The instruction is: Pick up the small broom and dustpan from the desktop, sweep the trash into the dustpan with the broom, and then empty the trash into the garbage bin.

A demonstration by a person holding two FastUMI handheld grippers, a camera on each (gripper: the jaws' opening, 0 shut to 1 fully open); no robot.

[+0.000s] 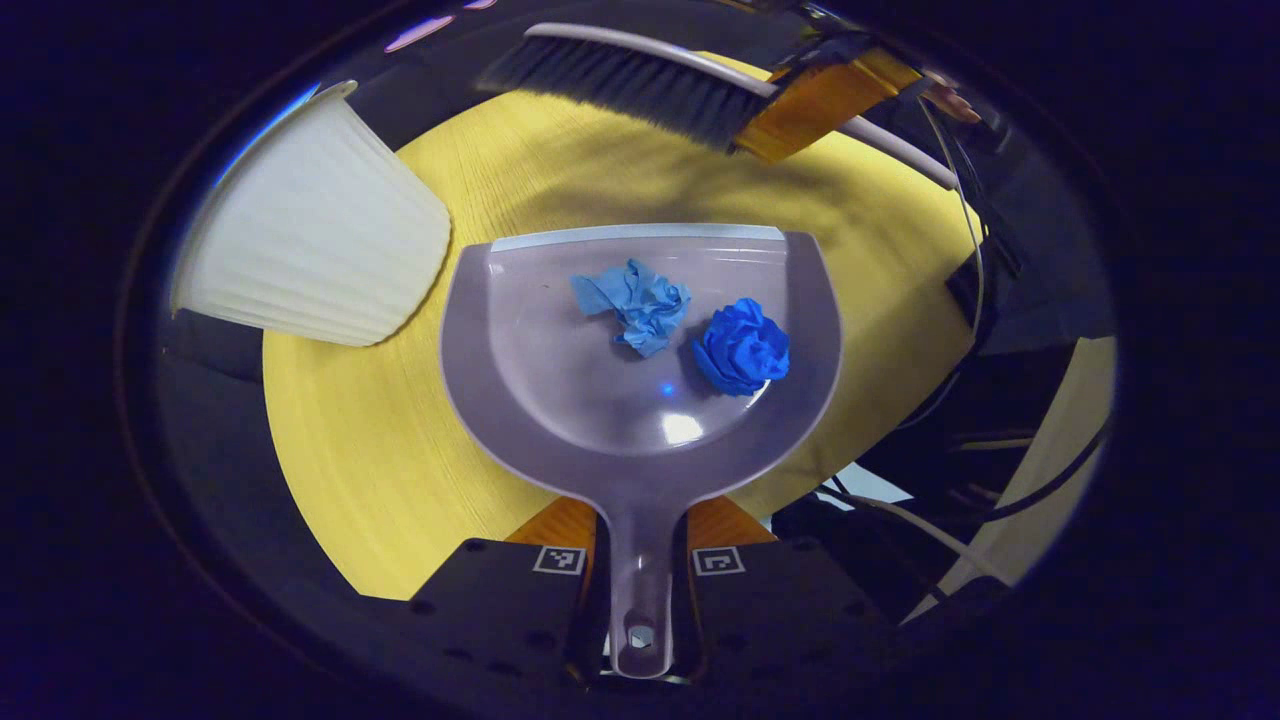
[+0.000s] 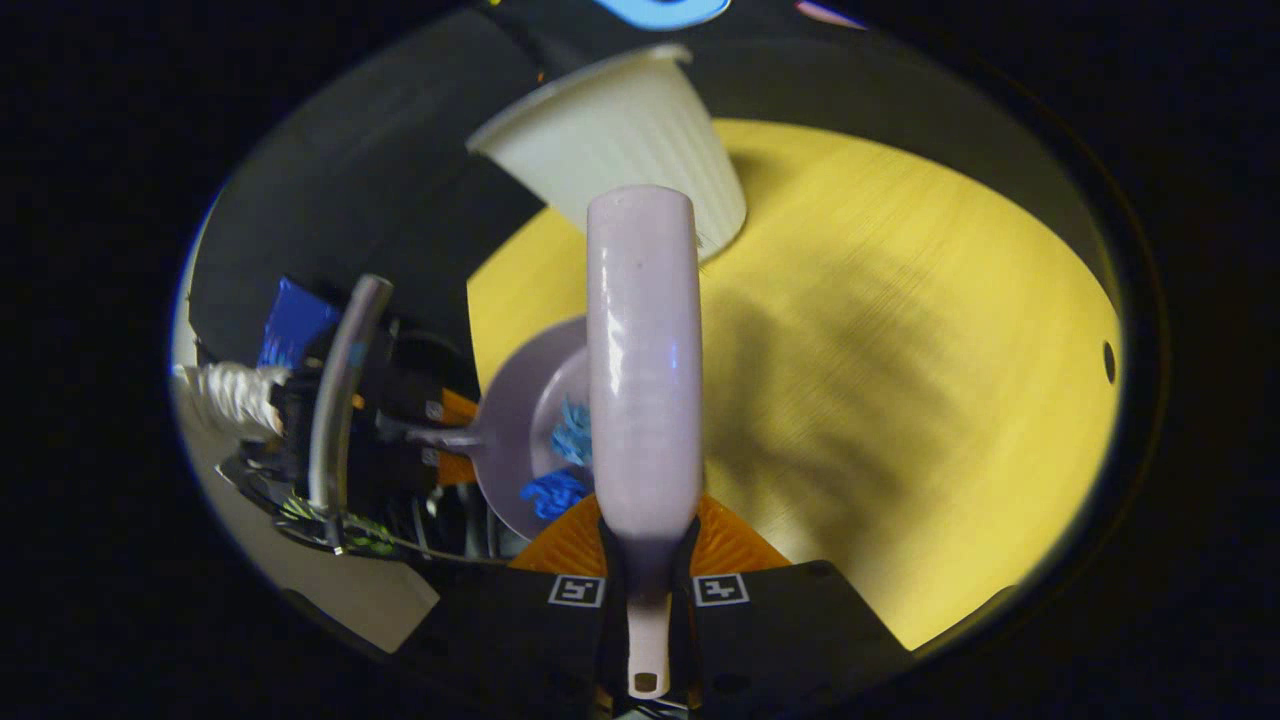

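My left hand-held gripper (image 1: 640,590) clamps the dustpan (image 1: 640,350) handle; the white garbage bin (image 1: 310,225) sits just forward-left, and both paper wads (image 1: 690,330) ride inside.

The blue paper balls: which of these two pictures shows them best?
The left gripper view. There both blue paper balls lie in plain sight inside the dustpan, seen from above with nothing covering them. In the right gripper view the broom crosses in front of the dustpan, so just small blue scraps peek out beside it.
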